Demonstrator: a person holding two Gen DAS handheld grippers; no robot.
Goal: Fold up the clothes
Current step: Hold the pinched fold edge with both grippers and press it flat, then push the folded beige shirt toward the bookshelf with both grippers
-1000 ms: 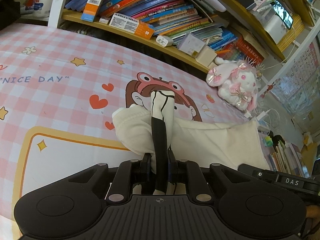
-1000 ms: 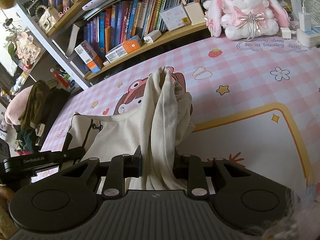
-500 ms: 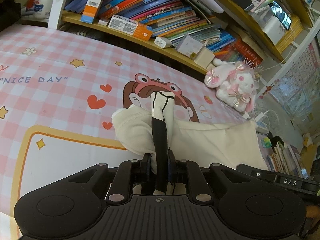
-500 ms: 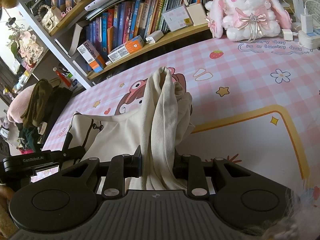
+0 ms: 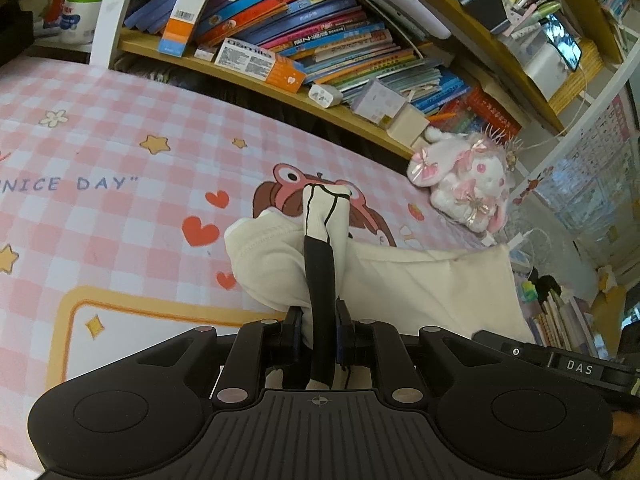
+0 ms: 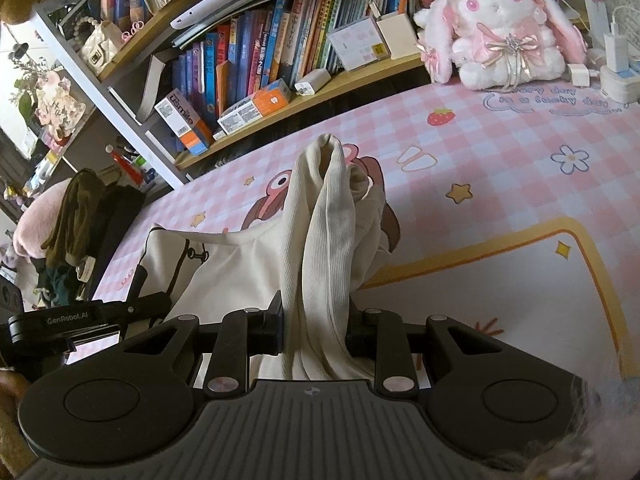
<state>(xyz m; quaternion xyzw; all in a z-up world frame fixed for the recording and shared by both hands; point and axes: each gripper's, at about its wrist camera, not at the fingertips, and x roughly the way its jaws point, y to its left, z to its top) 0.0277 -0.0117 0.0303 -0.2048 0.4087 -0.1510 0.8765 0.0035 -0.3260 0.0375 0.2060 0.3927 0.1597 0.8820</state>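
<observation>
The left gripper (image 5: 319,332) is clamped on a bunched edge of the cream garment (image 5: 420,284), where a black band of the cloth runs up between the jaws and rises past them in a narrow peak. From that pinch the soft cloth falls away to the right in a smooth sheet, with a rounded, stitched fold bulging just to the left. The right gripper (image 6: 314,328) is closed on another part of the same garment (image 6: 320,240), here a thick twist of finely ribbed knit standing up between the jaws, while the flatter body of the cloth spreads leftward to a panel outlined in thin black lines. The garment is held up between the two grippers, its lower folds hanging close to or resting on the mat (image 5: 120,216), I cannot tell which. The mat is checked pink and white, printed with hearts, stars, a cartoon face and a yellow-bordered white panel. Beyond it a wooden shelf (image 5: 248,80) carries leaning books, and a fluffy white and pink plush rabbit (image 6: 500,24) sits at the mat's far edge.
</observation>
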